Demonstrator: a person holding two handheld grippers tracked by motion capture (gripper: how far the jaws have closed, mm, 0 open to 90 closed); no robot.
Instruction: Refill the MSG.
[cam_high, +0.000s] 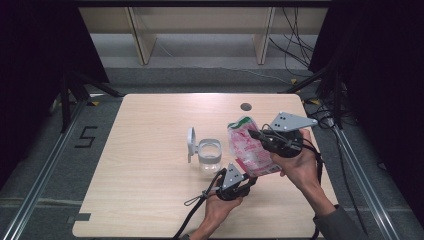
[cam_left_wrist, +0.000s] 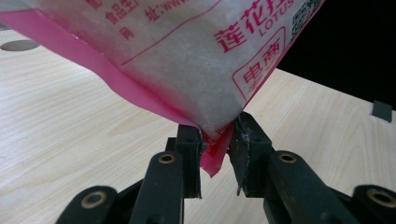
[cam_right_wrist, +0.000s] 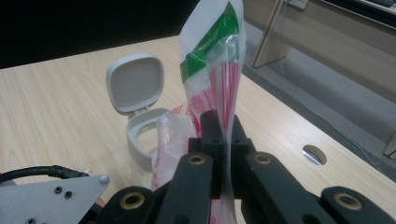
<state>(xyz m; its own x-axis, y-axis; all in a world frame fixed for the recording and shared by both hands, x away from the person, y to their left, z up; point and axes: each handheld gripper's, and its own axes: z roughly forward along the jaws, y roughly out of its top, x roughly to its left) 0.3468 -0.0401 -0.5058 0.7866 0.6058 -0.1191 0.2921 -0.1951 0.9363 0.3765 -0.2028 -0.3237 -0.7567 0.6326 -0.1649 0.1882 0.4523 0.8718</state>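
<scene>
So we've got the pink-and-white bag held up off the counter at centre-right of the high view, with the open-lidded clear jar just to its left, and by our guess nothing's been poured in yet. The right hand-held gripper is pressed tight on the bag's upper edge, tilted in from the right. Below it, the left hand-held gripper pinches the bottom corner from the lower middle.
</scene>
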